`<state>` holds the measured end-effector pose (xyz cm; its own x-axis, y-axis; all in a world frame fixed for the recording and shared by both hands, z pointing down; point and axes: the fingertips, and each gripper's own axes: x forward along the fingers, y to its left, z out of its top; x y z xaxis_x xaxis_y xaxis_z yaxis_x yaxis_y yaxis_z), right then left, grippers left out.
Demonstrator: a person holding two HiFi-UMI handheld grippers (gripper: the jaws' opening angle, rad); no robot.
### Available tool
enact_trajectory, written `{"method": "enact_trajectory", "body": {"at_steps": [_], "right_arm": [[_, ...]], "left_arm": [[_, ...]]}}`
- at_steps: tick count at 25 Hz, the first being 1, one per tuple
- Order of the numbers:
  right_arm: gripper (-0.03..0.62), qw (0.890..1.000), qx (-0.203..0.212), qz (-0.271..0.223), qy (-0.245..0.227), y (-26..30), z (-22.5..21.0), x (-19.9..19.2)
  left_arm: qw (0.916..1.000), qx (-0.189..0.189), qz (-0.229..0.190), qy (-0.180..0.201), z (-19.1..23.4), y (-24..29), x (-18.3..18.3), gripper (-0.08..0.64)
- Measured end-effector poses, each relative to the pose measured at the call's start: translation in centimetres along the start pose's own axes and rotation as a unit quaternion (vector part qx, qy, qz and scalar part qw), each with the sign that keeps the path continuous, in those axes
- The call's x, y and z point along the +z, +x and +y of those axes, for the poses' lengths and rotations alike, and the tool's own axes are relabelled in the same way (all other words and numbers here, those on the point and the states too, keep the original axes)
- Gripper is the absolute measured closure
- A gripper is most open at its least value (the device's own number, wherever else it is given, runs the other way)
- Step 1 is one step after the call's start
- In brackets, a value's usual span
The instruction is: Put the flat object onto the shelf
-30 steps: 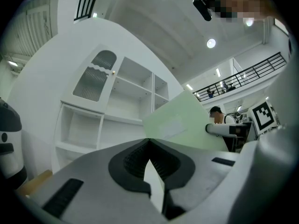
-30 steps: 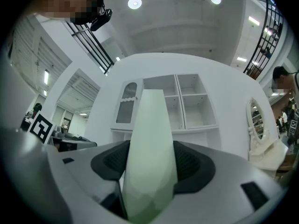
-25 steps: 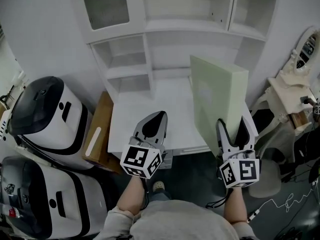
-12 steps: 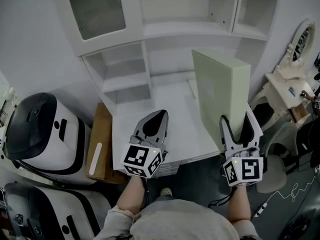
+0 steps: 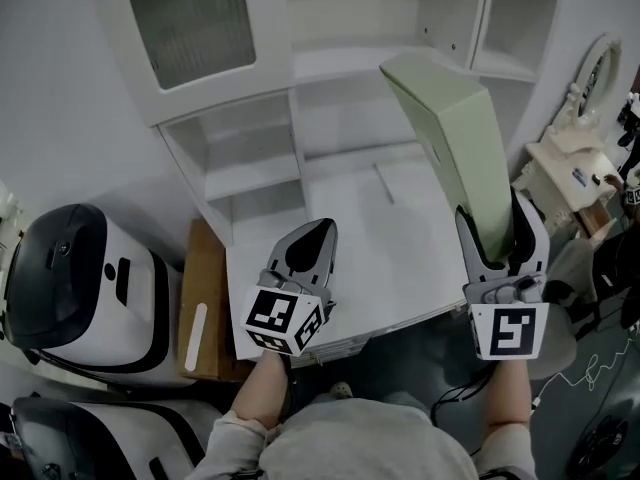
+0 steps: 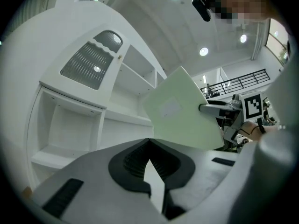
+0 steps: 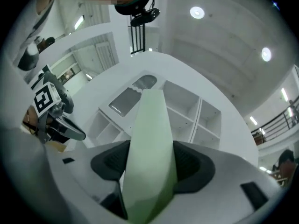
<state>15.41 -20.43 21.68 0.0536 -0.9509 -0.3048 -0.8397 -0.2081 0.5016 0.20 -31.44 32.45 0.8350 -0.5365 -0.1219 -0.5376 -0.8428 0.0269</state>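
Note:
A pale green flat box is held edge-on in the air over the right side of the white desk. My right gripper is shut on its lower end. The box leans forward, and its top reaches up by the middle board of the white shelf unit. In the right gripper view the box fills the gap between the jaws, with the shelf compartments behind it. My left gripper hovers over the desk's front edge, shut and empty. The left gripper view shows the box at the right.
Two white and black machines stand at the left, with a cardboard box beside the desk. A frosted cabinet door is at the upper left. An ornate white dresser with a mirror stands at the right.
The right gripper has lifted the green box and tipped its top forward toward the shelf unit. The left gripper has stayed in place, shut.

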Motion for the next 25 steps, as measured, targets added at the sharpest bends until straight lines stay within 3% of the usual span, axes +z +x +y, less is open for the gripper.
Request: {"method": "enact_trajectory", "body": {"at_steps": [5,9,15,19,25], "right_arm": [[0.304,0.997,0.017,-0.019,-0.071,1.7,-0.2,2.3],[0.304,0.988,0.039,-0.019,-0.148,3.4,-0.7,3.1],[0.304,0.962,0.072,-0.028,-0.264,6.1,-1.2,3.9],[0.304,0.936,0.098,-0.051,-0.335,8.3,-1.2,3.9],[0.304,0.915,0.141,-0.075,-0.372,11.7,-1.3,2.0]], "left_arm": [[1.0,-0.002,-0.004,-0.002,0.8,0.2,0.0,0.546],[1.0,0.005,-0.006,-0.001,1.3,0.5,0.2,0.545],[0.9996,0.026,-0.008,0.001,2.3,1.1,0.3,0.545],[0.9987,0.05,-0.014,-0.002,2.8,2.3,0.5,0.546],[0.9966,0.081,-0.017,-0.004,3.4,4.5,0.5,0.546]]}}
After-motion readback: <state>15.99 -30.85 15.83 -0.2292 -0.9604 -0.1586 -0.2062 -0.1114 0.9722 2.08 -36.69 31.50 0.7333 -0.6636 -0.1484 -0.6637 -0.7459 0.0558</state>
